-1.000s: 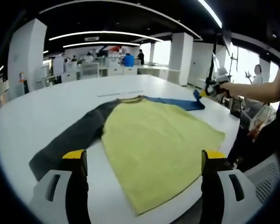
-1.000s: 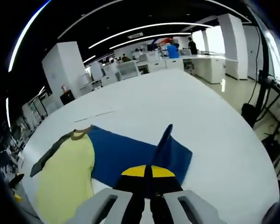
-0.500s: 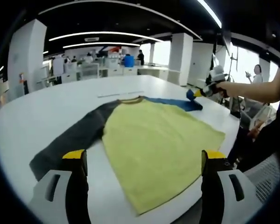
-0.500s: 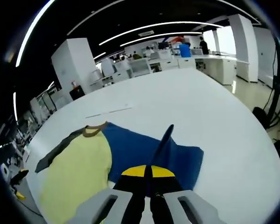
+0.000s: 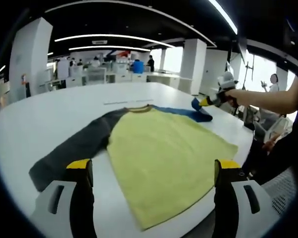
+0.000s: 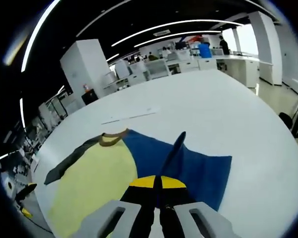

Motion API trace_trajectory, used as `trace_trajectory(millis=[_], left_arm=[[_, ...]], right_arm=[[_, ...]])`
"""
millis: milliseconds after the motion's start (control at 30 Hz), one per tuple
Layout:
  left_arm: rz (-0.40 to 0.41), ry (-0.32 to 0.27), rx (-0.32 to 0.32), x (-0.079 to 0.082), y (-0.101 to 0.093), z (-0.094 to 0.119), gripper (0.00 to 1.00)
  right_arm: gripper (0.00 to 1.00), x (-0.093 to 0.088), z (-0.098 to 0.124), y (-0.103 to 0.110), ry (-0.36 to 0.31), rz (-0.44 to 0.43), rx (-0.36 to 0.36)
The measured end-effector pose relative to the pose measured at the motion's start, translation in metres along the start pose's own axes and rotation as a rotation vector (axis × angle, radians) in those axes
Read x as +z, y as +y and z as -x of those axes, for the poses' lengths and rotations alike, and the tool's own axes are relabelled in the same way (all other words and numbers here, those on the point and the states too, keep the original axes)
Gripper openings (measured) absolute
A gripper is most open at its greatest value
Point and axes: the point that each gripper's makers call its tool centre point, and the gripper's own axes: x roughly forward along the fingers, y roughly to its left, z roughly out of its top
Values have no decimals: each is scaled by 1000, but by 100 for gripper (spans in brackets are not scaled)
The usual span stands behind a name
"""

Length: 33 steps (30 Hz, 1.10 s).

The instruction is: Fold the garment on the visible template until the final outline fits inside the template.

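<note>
Pinching the blue sleeve (image 6: pixel 188 166), right claw (image 6: pixel 157 184) closed — left claw (image 5: pixel 151 171) gapes, empty.

Template outline on desk (image 5: pixel 49 111) too faint to make out; blue sleeve (image 6: pixel 198 163) end hidden in right claw (image 6: pixel 157 191); far desks blurred.

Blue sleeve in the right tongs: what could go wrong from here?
1. The right tongs pinch only an edge of the blue sleeve; it may slip out mid-fold.
2. The left tongs are open and hold nothing, so pulling the sleeve could drag the yellow body across the table.
</note>
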Motion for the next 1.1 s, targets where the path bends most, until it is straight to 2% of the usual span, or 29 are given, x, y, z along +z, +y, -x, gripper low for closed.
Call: trace_trajectory(millis=[667, 767, 1100], left_arm=[[-14, 11, -10, -1, -1, 1, 99], [-15, 5, -15, 0, -2, 1, 99], [-10, 13, -13, -3, -2, 1, 98]], right_arm=[[0, 3, -20, 44, 31, 5, 65], [0, 6, -23, 55, 30, -13, 95], [0, 10, -37, 82, 45, 10, 153]])
